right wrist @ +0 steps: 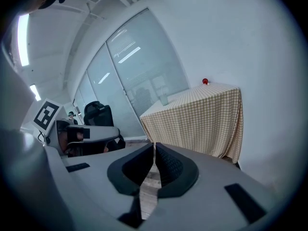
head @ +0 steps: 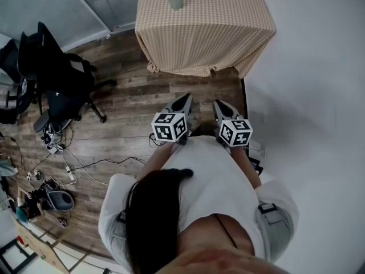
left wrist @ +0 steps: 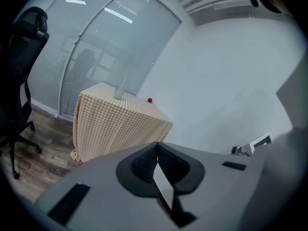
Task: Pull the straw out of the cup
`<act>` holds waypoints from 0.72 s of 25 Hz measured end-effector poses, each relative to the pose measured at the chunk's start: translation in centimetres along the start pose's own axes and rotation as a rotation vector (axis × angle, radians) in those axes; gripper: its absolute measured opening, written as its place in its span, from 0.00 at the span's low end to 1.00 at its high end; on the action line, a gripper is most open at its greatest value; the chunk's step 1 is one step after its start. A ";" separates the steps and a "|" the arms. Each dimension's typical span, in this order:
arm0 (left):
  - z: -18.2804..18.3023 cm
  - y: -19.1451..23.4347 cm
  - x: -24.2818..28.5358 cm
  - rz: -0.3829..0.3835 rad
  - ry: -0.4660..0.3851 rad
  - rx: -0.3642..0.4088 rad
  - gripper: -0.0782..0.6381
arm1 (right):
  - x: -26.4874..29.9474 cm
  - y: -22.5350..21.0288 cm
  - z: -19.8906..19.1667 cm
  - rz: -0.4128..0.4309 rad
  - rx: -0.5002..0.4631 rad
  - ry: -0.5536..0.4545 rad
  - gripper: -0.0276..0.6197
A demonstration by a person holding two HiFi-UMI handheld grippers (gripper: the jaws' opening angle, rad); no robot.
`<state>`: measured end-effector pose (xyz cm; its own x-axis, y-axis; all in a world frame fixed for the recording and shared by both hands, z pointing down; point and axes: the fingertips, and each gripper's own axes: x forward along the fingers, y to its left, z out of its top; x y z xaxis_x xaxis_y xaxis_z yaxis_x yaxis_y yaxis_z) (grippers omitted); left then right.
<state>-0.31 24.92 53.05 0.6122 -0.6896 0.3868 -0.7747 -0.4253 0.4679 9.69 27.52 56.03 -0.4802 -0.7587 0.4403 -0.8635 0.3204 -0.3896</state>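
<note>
The cup (head: 175, 0), a small pale translucent tumbler, stands on a table (head: 228, 39) draped to the floor in a beige checked cloth, well ahead of both pairs of fingertips. It is too far off for us to reach. The straw we cannot make out with any certainty. At most a thin pale line rises from the cup in the gripper views, too small to call.

A small red ball (right wrist: 205, 81) sits near the table's far corner, beyond the cup and to the right of where our fingers point.

We carry the left gripper (head: 187, 99) and the right gripper (head: 218, 103) side by side, close in front of our body. Both noses tip slightly down toward the wood-plank floor (head: 142, 96) between us and the table. Both pairs of fingers are pressed together with nothing between them, which makes sense to us: there is nothing to take hold of yet.

A black office chair (head: 57, 79) stands well to the left of the left fingers, and a plain white wall (head: 319, 67) runs along the right of the right fingers, so the way to the table looks free.

We judge the task not begun. We must first close the gap, then part one pair of fingers around the straw, with the other probably steadying the cup.
</note>
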 end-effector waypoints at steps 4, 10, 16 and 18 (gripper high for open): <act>0.3 0.8 0.2 0.012 0.007 -0.010 0.12 | 0.7 -0.1 0.3 0.011 0.036 -0.005 0.10; 0.6 2.1 0.6 0.036 0.034 -0.006 0.12 | 2.7 0.1 0.7 0.049 0.058 0.008 0.10; 2.2 5.0 2.0 0.101 0.031 -0.035 0.12 | 6.3 -0.5 3.1 0.094 0.049 0.006 0.10; 2.9 5.8 2.8 0.119 0.031 -0.049 0.12 | 7.5 -0.9 4.3 0.103 0.023 0.011 0.10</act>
<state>-3.54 18.79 54.54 0.5217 -0.7149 0.4656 -0.8340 -0.3122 0.4550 7.54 19.10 56.20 -0.5678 -0.7160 0.4061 -0.8059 0.3830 -0.4514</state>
